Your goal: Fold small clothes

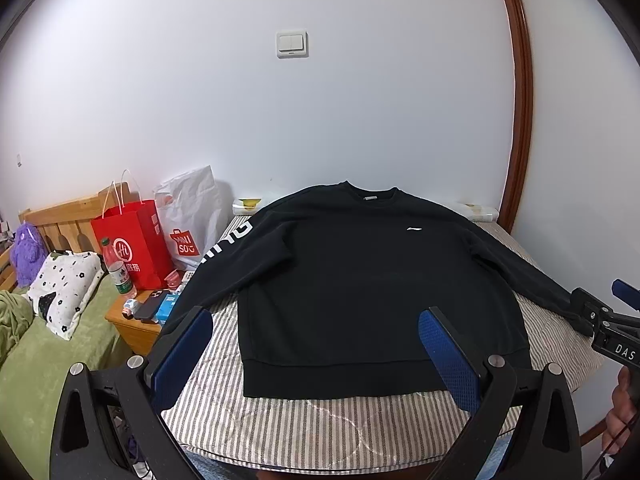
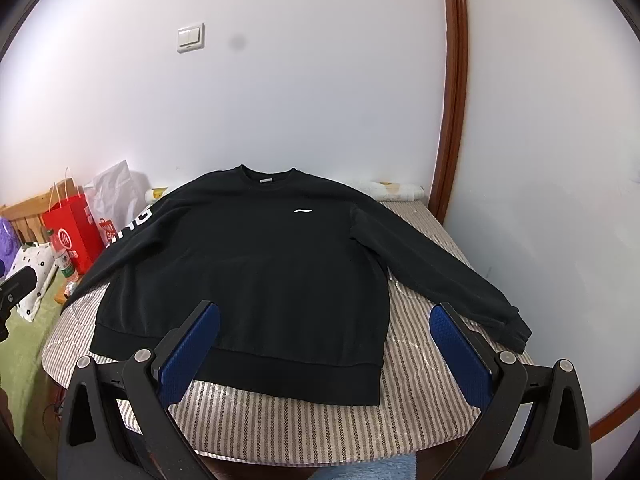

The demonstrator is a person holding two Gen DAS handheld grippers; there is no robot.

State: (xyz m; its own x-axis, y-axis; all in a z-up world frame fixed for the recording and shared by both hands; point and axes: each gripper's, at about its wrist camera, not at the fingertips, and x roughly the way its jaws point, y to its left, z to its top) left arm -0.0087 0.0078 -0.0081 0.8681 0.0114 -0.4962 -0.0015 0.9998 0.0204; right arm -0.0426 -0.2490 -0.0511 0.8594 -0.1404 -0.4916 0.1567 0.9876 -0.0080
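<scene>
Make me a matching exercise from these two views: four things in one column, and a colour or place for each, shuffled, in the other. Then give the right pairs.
Things:
1. sweatshirt
2. paper bag
3. plush toy
4. light switch

Colour or place:
A. purple, at the wooden headboard
B. white, up on the wall
C. black, spread flat on the striped cover
D. red, with string handles, on the nightstand

Pairs: 1-C, 2-D, 3-A, 4-B
</scene>
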